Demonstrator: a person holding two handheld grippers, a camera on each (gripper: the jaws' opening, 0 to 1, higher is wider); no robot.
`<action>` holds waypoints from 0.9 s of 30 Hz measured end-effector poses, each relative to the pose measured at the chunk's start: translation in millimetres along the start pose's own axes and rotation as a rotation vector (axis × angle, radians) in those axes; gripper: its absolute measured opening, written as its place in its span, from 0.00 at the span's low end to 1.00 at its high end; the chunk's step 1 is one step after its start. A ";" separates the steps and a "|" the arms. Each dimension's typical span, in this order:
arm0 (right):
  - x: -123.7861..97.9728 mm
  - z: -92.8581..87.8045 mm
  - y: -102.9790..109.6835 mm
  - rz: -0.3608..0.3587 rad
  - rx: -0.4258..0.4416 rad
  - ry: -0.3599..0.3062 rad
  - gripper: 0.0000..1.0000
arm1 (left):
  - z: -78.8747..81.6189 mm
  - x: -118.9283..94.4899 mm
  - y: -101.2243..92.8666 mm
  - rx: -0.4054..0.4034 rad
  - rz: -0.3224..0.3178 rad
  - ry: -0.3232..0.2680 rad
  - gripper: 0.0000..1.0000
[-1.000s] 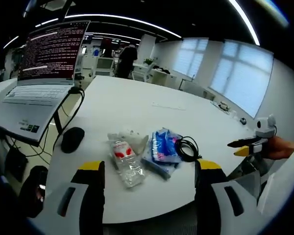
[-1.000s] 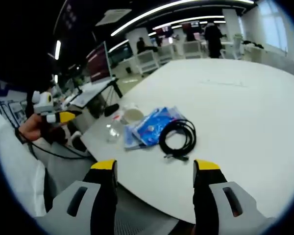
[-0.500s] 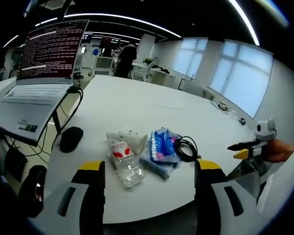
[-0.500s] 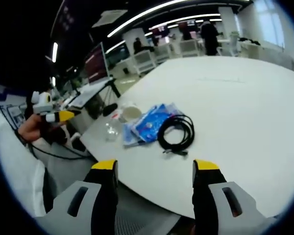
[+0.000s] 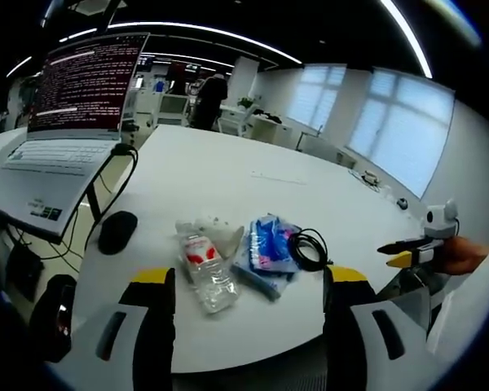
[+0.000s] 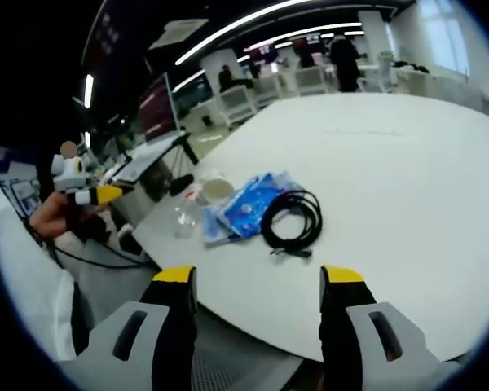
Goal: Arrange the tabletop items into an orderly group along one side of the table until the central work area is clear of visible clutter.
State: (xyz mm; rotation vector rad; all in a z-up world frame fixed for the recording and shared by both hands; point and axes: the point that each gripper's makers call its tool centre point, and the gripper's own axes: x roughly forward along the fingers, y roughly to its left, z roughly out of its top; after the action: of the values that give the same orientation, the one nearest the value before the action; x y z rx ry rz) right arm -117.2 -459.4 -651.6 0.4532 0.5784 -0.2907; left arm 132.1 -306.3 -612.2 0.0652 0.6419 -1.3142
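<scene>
A crushed clear plastic bottle with a red label lies near the front edge of the white table. Right of it sit a blue packet and a black coiled cable. My left gripper hangs open above the table edge, short of them, with nothing between its jaws. In the right gripper view the cable, blue packet, bottle and a round white cup lie ahead of my open right gripper. The other gripper shows at left, held by a hand.
An open laptop on a stand is at the left, with a black mouse beside it. The right gripper appears at the right edge. A person stands at far desks. The table's far half is bare.
Both views shifted very slightly; the items on the table have not moved and both grippers stay open.
</scene>
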 end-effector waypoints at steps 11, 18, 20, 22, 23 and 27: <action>-3.0 -8.5 0.6 -0.006 0.016 0.007 0.58 | -5.2 -0.8 -0.9 -0.002 -0.008 0.015 0.74; -2.9 -6.0 2.1 -0.007 0.019 0.000 0.58 | -3.3 -2.2 -0.8 -0.008 -0.007 0.010 0.74; -2.3 -5.4 2.2 -0.007 0.018 -0.001 0.58 | -2.3 -2.3 -1.3 -0.009 -0.008 0.008 0.74; -2.0 -4.7 3.1 -0.005 0.015 -0.002 0.58 | -1.9 -2.2 -1.3 -0.007 -0.007 0.008 0.74; -1.8 -4.5 3.6 -0.004 0.015 -0.001 0.58 | -2.0 -2.1 -1.3 -0.006 -0.007 0.009 0.74; -0.9 -4.9 4.5 -0.001 0.007 0.003 0.58 | -2.5 -2.5 -1.2 -0.005 -0.005 0.010 0.74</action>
State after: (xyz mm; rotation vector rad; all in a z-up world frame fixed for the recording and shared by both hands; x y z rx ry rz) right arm -118.4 -453.0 -653.3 0.4606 0.5811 -0.2929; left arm 129.7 -303.5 -612.8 0.0662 0.6539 -1.3179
